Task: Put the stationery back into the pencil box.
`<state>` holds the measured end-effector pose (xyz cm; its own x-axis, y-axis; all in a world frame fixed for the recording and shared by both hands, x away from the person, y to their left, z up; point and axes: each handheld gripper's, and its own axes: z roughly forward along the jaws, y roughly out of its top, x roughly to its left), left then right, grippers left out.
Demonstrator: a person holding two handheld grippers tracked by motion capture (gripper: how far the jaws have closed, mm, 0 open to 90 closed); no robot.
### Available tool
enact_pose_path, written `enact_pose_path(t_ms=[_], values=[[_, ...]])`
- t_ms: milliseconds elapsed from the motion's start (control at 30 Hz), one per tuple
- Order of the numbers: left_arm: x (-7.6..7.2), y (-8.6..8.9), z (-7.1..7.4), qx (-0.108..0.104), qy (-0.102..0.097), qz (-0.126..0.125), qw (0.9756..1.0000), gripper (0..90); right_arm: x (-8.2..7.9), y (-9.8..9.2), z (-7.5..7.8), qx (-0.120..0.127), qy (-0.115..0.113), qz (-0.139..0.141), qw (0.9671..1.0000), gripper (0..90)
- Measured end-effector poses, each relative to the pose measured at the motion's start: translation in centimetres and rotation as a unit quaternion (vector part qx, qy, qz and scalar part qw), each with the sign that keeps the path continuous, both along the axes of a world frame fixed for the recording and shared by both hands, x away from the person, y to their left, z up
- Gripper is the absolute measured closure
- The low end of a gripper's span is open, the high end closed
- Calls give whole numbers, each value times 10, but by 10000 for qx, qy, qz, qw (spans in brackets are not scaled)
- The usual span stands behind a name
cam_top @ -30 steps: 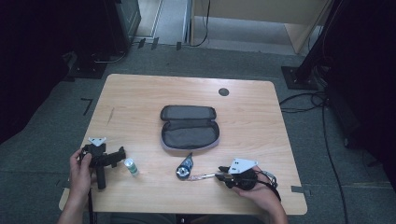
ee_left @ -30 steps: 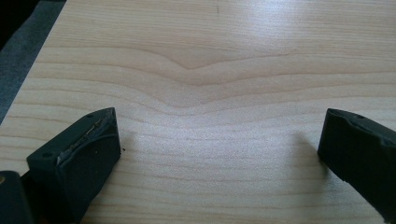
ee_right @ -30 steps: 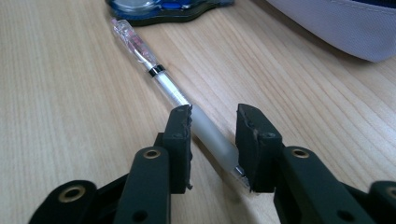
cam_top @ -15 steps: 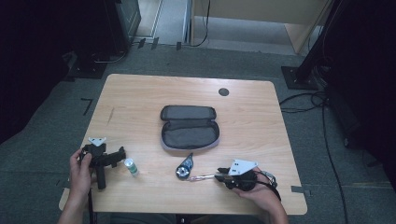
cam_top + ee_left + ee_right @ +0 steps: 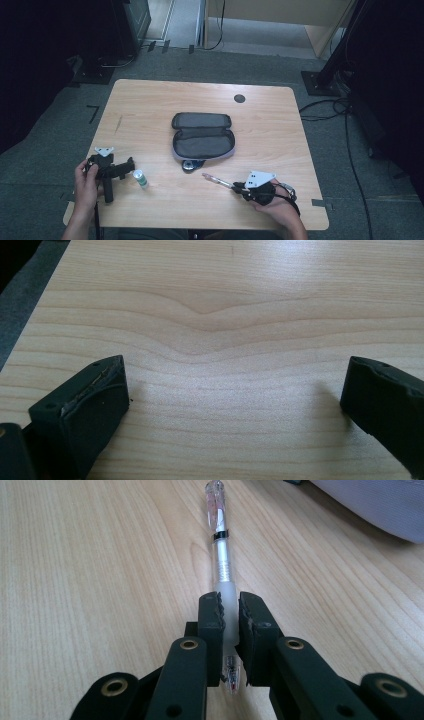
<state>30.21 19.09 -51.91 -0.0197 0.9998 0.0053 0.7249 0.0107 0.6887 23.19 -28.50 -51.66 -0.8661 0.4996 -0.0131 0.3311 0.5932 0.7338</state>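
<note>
A clear pen (image 5: 220, 555) lies on the wooden table (image 5: 150, 110), pointing away toward the open grey pencil case (image 5: 202, 135). My right gripper (image 5: 230, 605) has just been closing, and its pads now press on the pen's near end. From above, the right gripper (image 5: 240, 187) sits near the table's front right with the pen (image 5: 216, 180) sticking out to its left. The left gripper (image 5: 111, 163) rests at the front left. Its jaws (image 5: 235, 385) stand wide open over bare wood, holding nothing.
A small white tube with a green cap (image 5: 140, 178) lies just right of the left gripper. A small dark round item (image 5: 189, 166) sits at the case's front edge. A black grommet (image 5: 239, 98) marks the far right of the table.
The right gripper's jaws have narrowed onto the pen's end. Both hands have stayed where they were.
</note>
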Motion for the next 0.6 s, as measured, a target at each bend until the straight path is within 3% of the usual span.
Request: enact_pose_path(t_ms=[200, 367, 467, 600], values=[[0, 0, 0, 0, 1, 0, 10000, 0, -2, 0, 1, -35, 59, 94, 9999, 814], [0, 0, 0, 0, -1, 0, 10000, 0, -2, 3, -1, 106, 140, 95, 9998, 738], [0, 0, 0, 2, 3, -3, 10000, 0, -2, 6, -2, 143, 121, 107, 9998, 801], [0, 0, 0, -1, 0, -1, 10000, 0, -5, 12, 0, 45, 83, 214, 9997, 814]])
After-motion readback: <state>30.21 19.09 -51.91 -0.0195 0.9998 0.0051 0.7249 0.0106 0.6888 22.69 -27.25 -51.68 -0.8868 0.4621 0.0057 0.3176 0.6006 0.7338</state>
